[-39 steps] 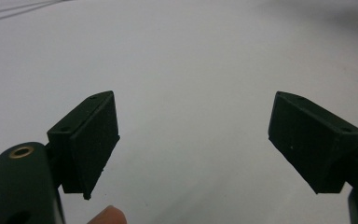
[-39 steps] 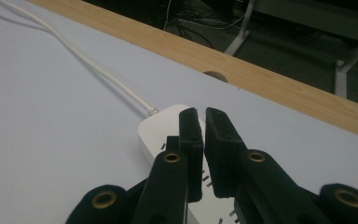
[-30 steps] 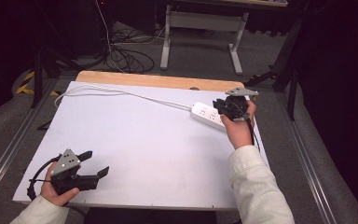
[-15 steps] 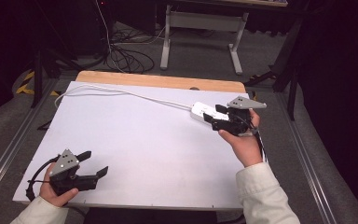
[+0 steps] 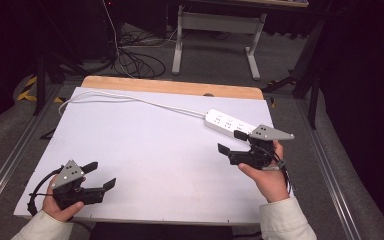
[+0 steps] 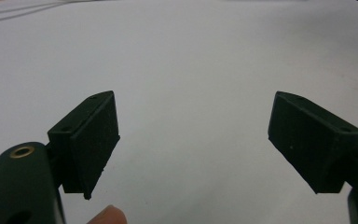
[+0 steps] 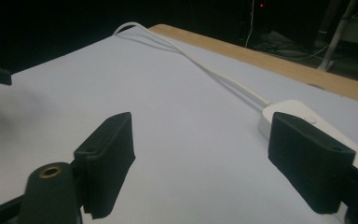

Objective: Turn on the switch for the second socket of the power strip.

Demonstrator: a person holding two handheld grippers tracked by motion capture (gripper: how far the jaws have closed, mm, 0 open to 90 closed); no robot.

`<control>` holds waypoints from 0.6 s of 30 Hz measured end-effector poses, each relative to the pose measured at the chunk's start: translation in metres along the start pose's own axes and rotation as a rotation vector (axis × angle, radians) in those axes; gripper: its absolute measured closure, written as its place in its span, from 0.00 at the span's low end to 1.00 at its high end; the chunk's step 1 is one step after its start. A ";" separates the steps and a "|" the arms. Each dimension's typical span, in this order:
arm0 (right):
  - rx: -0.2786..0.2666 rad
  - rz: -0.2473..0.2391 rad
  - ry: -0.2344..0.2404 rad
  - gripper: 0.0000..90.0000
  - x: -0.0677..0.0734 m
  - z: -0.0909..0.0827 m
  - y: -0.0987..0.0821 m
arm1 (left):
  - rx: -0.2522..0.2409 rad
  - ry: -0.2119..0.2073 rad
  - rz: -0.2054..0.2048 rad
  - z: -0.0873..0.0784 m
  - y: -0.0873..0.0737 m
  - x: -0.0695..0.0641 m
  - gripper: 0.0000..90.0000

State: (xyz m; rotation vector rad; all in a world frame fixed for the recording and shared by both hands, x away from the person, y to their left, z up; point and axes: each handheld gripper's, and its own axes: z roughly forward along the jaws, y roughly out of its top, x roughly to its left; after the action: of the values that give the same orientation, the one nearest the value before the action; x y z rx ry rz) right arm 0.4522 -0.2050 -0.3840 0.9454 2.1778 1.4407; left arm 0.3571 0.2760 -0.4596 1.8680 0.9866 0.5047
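Observation:
A white power strip (image 5: 228, 123) lies on the white table (image 5: 155, 150) at the far right, and its white cable (image 5: 130, 99) runs off to the far left corner. My right gripper (image 5: 231, 141) is held just in front of the strip, pointing left, open and holding nothing. In the right gripper view the power strip (image 7: 298, 114) sits partly behind the right-hand jaw, and the cable (image 7: 205, 65) runs away from it. My left gripper (image 5: 100, 175) rests at the near left corner, open over bare table, with its jaws wide apart in the left gripper view (image 6: 193, 144).
A wooden strip (image 5: 180, 87) borders the table's far edge. Beyond it on the floor stand a grey desk frame (image 5: 215, 30) and loose dark cables (image 5: 135, 60). Metal rails run along both sides of the table.
My right gripper has drawn back from over the power strip towards the near side and turned to point left. The left gripper has not moved.

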 end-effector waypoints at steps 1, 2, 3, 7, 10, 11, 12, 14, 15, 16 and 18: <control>0.006 0.007 0.007 0.24 0.002 0.000 -0.003 | 0.000 0.001 0.000 0.000 0.000 0.000 0.19; 0.012 0.006 0.011 0.23 0.004 -0.001 -0.006 | 0.000 0.003 0.000 0.000 0.000 0.000 0.19; 0.022 0.011 0.010 0.21 0.005 -0.001 -0.009 | -0.001 0.004 0.003 -0.001 0.000 0.000 0.19; 0.057 0.028 0.000 0.16 0.009 -0.003 -0.023 | -0.005 0.007 0.005 -0.001 0.000 0.000 0.19; 0.057 0.032 0.007 0.14 0.012 -0.003 -0.031 | -0.003 0.009 0.011 -0.001 0.000 0.000 0.19; 0.054 0.036 0.010 0.13 0.013 -0.003 -0.034 | -0.004 0.010 0.011 -0.001 0.000 0.000 0.19; 0.051 0.038 0.018 0.13 0.014 -0.003 -0.037 | -0.005 0.010 0.011 -0.001 0.000 0.000 0.19; 0.045 0.039 0.032 0.12 0.015 -0.002 -0.044 | -0.006 0.010 0.012 -0.001 0.000 0.000 0.19; 0.043 0.037 0.041 0.12 0.015 -0.001 -0.047 | -0.006 0.010 0.012 -0.001 0.000 0.000 0.19; 0.045 0.045 0.049 0.11 0.016 0.000 -0.051 | -0.006 0.009 0.011 -0.001 0.000 0.000 0.19; 0.048 0.041 0.056 0.10 0.017 0.002 -0.057 | -0.008 0.009 0.012 -0.002 0.000 0.000 0.18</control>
State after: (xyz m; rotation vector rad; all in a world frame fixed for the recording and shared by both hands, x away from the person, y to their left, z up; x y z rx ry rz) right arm 0.4229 -0.2065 -0.4357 0.9825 2.2553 1.4556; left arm 0.3560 0.2768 -0.4590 1.8670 0.9786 0.5238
